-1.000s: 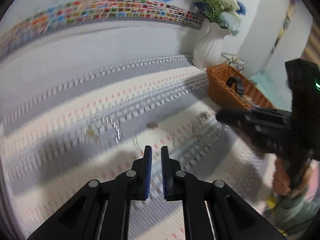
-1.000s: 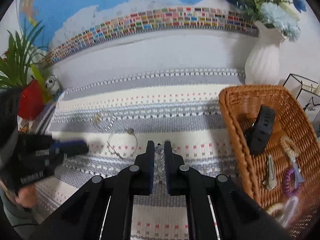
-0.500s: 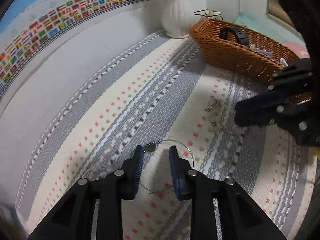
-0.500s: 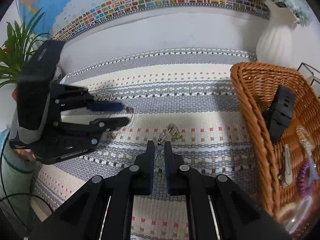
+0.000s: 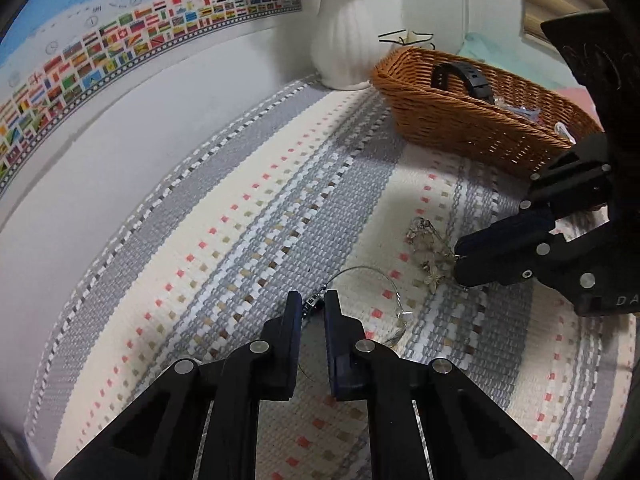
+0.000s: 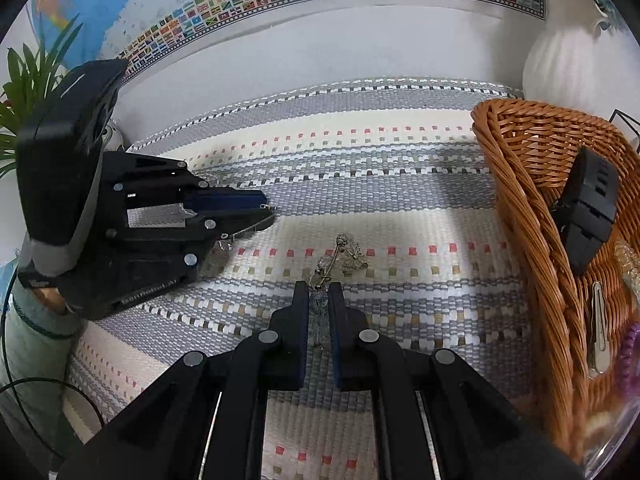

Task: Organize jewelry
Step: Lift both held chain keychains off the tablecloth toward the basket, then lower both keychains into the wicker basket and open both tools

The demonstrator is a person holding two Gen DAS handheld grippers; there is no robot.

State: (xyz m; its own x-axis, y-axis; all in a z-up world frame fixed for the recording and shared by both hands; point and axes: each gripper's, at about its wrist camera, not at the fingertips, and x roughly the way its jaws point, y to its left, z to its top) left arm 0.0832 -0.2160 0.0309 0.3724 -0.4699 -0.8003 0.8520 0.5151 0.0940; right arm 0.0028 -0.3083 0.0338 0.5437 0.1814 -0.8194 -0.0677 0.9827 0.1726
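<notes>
A thin wire necklace (image 5: 374, 272) lies looped on the striped woven mat (image 5: 240, 216). Its small dark pendant (image 5: 314, 305) sits between the tips of my left gripper (image 5: 312, 300), whose jaws are closing and pinch it. In the right wrist view the left gripper (image 6: 268, 210) comes in from the left, low over the mat, with the chain at its tip. My right gripper (image 6: 319, 290) is shut on a clear-bead bracelet (image 6: 320, 312) whose crystal charms (image 6: 346, 254) trail on the mat ahead. The left wrist view shows the right gripper (image 5: 460, 256) beside those charms (image 5: 428, 248).
A wicker basket (image 6: 516, 184) stands at the right, holding a black watch strap (image 6: 588, 208), a metal hair clip (image 6: 598, 320) and a purple coil tie (image 6: 632, 344). A white vase (image 5: 344, 40) is behind it by the wall. A green plant (image 6: 28, 80) is far left.
My left gripper swung and rolled down to the necklace, opened around its pendant, then narrowed onto it. The right gripper sank a little, still holding the beads.
</notes>
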